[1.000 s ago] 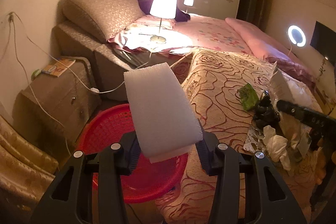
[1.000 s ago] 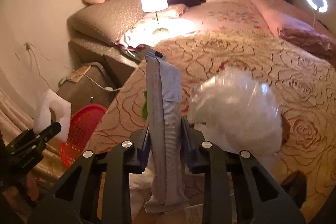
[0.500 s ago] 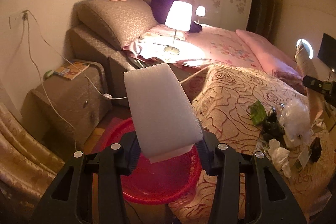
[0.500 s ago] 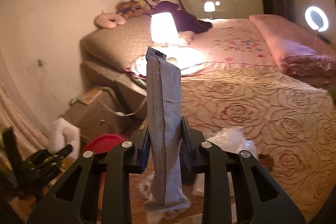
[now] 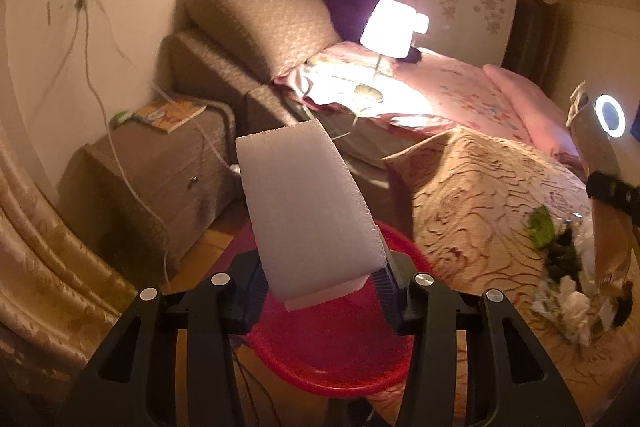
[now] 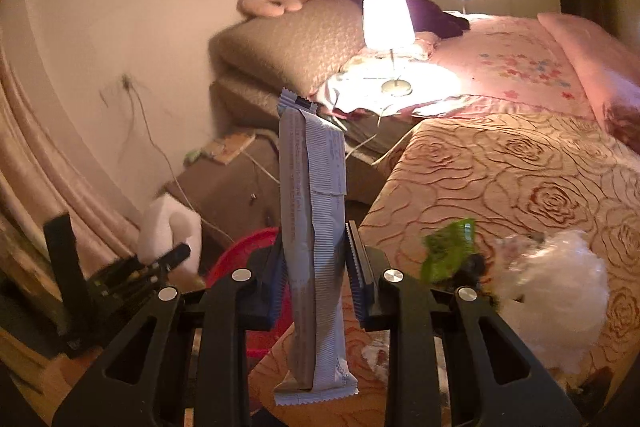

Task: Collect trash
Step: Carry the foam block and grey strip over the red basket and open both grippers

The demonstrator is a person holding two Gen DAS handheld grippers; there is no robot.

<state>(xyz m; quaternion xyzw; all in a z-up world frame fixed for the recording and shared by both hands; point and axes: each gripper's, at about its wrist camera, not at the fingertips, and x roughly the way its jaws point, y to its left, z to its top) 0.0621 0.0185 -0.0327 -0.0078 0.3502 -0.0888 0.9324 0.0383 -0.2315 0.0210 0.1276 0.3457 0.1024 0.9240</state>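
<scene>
Left gripper and right gripper both clamped, angled downward.

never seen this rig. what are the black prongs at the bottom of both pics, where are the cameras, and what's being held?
No robot arm here: a person carries a handheld two-finger claw in each hand, with a fisheye camera on each looking forward along the fingers. The black prongs are those fingers.

The left wrist view shows the left claw gripping a white foam block over a red basket on the floor beside the bed.

The right wrist view shows the right claw shut on a long grey snack wrapper. The left claw also appears there.

On the bedspread lies more trash: a green wrapper, crumpled white plastic and tissues.
</scene>
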